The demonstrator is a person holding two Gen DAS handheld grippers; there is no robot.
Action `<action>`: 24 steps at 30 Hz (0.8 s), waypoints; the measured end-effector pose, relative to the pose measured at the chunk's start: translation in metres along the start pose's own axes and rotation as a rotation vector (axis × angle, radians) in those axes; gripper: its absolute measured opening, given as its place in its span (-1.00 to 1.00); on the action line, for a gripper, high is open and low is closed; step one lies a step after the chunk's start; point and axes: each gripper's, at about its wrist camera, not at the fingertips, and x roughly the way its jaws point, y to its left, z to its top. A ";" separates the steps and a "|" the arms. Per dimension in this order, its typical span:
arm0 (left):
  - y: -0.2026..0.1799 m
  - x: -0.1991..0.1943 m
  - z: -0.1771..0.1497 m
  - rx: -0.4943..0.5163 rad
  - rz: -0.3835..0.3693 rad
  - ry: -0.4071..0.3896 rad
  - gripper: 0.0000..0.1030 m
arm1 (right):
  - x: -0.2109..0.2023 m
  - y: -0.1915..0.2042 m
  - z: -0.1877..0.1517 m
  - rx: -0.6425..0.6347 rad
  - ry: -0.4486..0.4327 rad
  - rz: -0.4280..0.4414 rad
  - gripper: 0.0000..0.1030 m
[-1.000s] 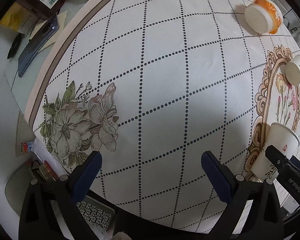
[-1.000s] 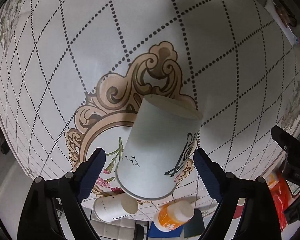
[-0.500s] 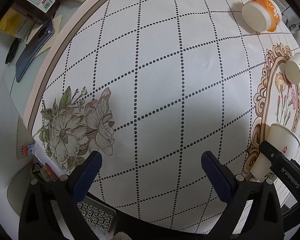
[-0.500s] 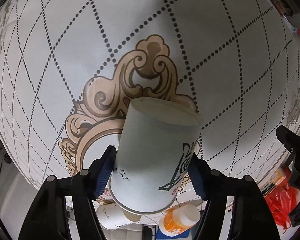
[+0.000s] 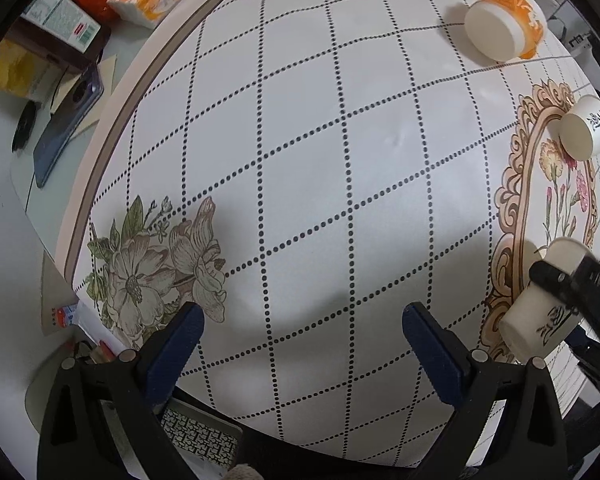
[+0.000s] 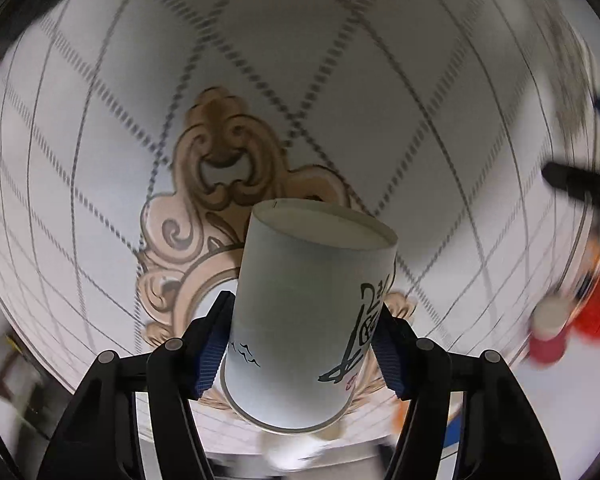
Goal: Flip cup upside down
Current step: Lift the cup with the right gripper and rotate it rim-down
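Since 1 s ago your right gripper [image 6: 300, 344] has clamped the cup [image 6: 304, 320]; left gripper [image 5: 300, 344] hangs apart, empty. Rotate slowly w/ gentle squeeze.

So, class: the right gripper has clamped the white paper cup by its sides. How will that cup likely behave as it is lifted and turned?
The paper cup looks thin-walled, so the right gripper could probably dent it if squeezed hard. It is likely light. The smooth, tapered sides may let it slip between the pads.
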 end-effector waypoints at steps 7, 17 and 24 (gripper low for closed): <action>-0.017 -0.013 0.004 0.050 0.007 -0.019 0.97 | 0.013 -0.036 -0.015 0.408 0.021 0.201 0.30; -0.036 -0.024 0.005 0.147 0.031 -0.065 0.98 | 0.049 -0.060 -0.059 1.030 0.054 0.568 0.30; -0.044 -0.031 -0.002 0.202 0.046 -0.098 0.98 | 0.062 -0.058 -0.087 1.405 0.037 0.830 0.30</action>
